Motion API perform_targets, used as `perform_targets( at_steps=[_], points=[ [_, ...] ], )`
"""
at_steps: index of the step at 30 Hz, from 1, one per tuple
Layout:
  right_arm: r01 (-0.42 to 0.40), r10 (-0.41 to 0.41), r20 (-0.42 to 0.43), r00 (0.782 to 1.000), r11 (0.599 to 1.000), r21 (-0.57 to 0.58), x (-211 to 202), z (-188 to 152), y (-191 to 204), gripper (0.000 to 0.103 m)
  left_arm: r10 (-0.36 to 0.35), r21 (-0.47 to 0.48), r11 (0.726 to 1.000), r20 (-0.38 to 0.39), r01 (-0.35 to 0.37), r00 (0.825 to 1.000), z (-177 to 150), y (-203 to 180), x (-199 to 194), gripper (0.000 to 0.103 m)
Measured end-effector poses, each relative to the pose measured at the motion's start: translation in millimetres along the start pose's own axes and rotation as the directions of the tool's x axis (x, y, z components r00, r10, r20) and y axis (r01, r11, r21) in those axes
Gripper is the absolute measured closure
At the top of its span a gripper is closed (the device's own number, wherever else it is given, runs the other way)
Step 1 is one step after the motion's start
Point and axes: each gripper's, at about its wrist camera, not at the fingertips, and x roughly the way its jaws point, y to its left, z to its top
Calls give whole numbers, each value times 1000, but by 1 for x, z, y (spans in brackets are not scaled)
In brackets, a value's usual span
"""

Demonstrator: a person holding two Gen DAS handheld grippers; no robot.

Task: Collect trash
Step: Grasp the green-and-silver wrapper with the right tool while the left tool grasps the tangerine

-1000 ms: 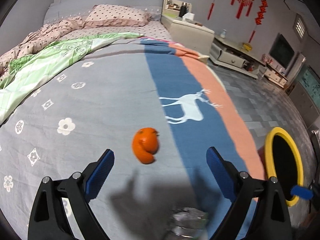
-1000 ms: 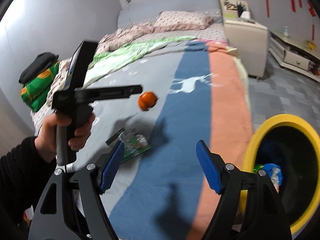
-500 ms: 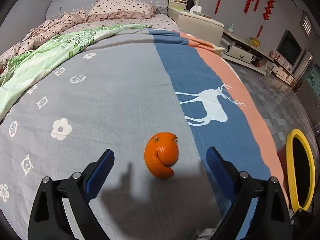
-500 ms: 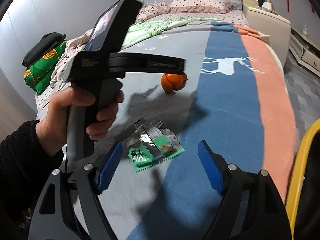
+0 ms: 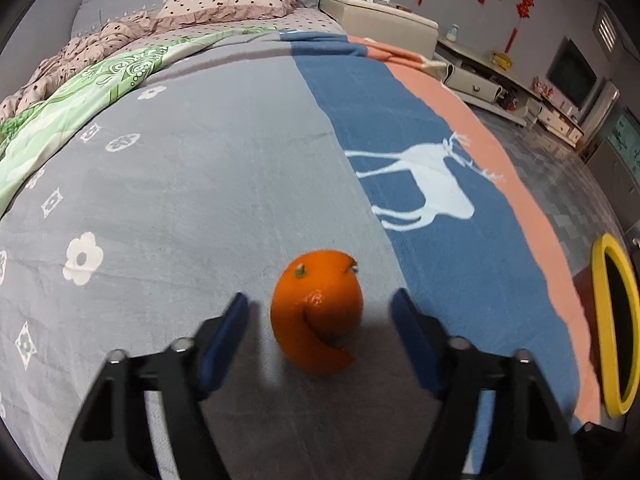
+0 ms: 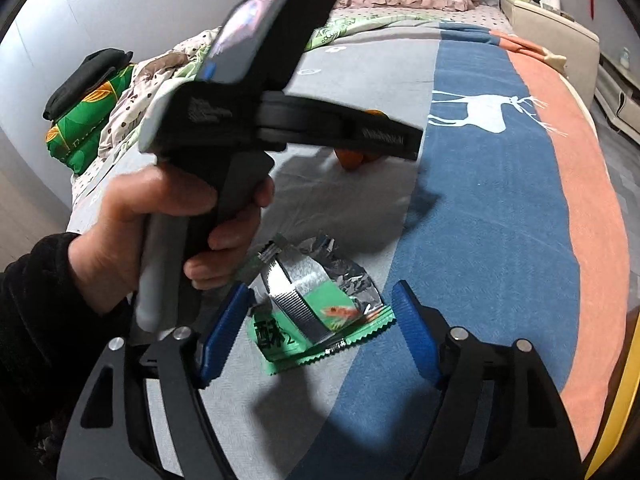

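Left gripper low over the bed, jaws released and spread wide, blue pads either side of an orange peel that sits between them without touching either pad. Peel is a curled, hollow shell resting on the grey flowered part of the blanket, stem nub up. Right gripper likewise low, jaws released, flanking a crumpled green-and-silver snack wrapper lying on the grey cloth near the blue stripe; left pad looks just beside the wrapper's edge, contact not clear. In the right wrist view the person's left hand grips the other tool's handle just left of and beyond the wrapper, its black body crossing the frame and hiding most of the peel farther up the bed. Right of the bed, on the floor, a yellow-rimmed bin. Farther on: white deer print on the blue stripe, then a green quilt at left, a dotted pillow at the head, a nightstand to its right.
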Motion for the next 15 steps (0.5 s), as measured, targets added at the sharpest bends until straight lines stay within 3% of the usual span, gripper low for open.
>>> perform_targets(
  at_steps=[1, 3, 10, 15],
  points=[
    [-5, 5, -2, 1000, 1000, -1, 0, 0, 0, 36, -1, 5, 1000, -9, 1, 1000, -1, 0, 3, 55],
    [-21, 21, -10, 1000, 1000, -5, 2, 0, -1, 41, 0, 3, 1000, -14, 0, 1000, -1, 2, 6, 60],
    [-24, 24, -20, 1000, 1000, -11, 3, -2, 0, 51, 6, 20, 1000, -12, -6, 1000, 0, 2, 7, 70],
    [-15, 14, -21, 1000, 1000, -14, 1, -1, 1, 71, 9, 9, 1000, -5, -9, 1000, 0, 3, 3, 75]
  ],
)
